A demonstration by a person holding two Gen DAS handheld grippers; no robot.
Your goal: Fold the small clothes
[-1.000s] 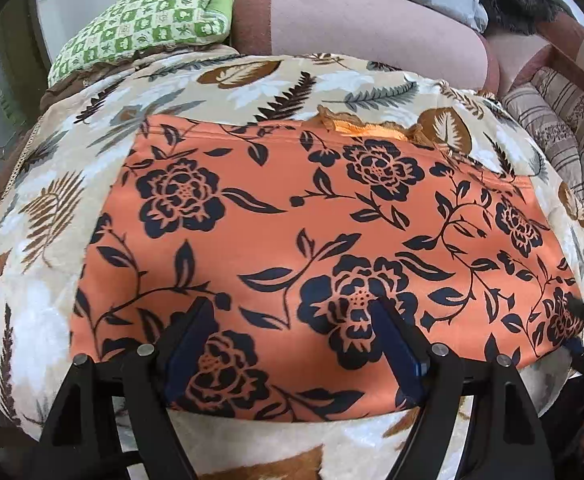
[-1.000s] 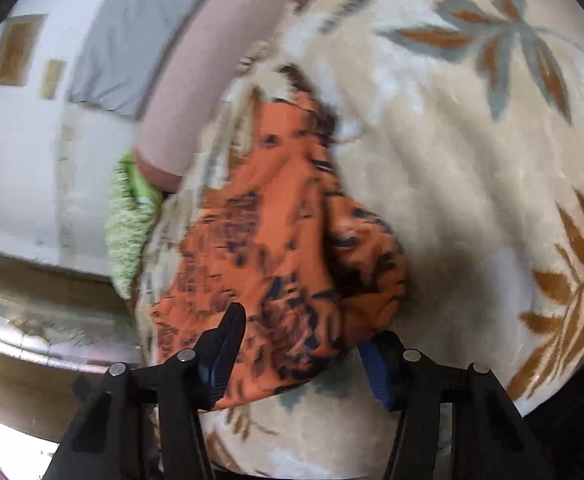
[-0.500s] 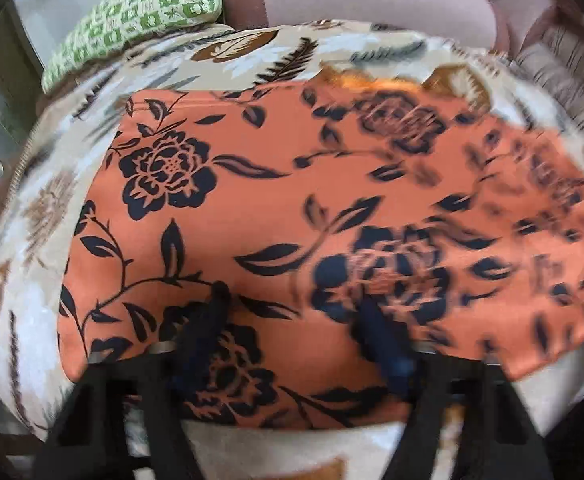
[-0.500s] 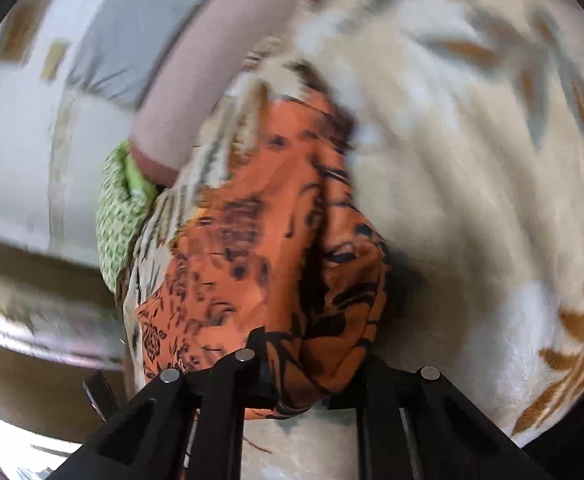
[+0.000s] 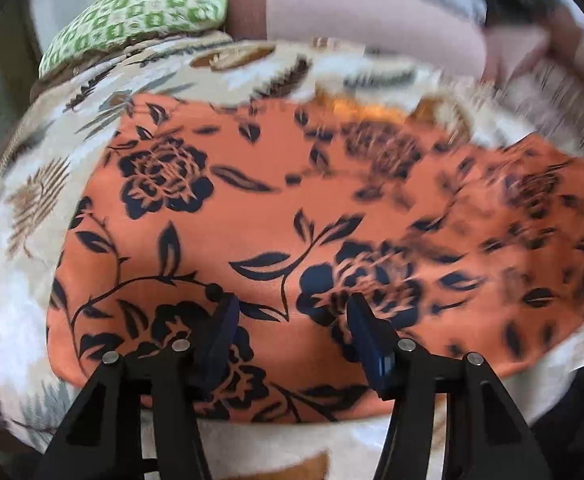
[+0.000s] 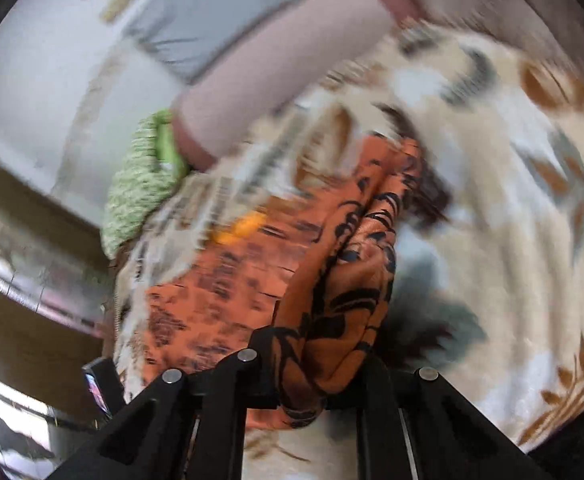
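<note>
At lower centre of the right wrist view, the right gripper (image 6: 312, 364) pinched a bunched fold of the orange floral garment (image 6: 332, 288), its fingertips hidden by cloth. The left gripper (image 5: 289, 316) hovered parted over the garment (image 5: 275, 216), spread smooth on a plush leaf-print blanket (image 5: 23, 216). Farther, a blurred green checked pillow (image 5: 139, 12).

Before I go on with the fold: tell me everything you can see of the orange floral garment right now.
The orange garment is thin, smooth-looking fabric printed with dark navy roses, leaves and stems. Most of it lies flat on the leaf-patterned blanket; a brighter orange bit shows at its far edge. One end is bunched and lifted, pinched in the shut right gripper, with a shadow beneath it. The left gripper is open over the near edge, fingers spread, not clamping; whether it touches the cloth is unclear. That lifted end is motion-blurred.
</note>
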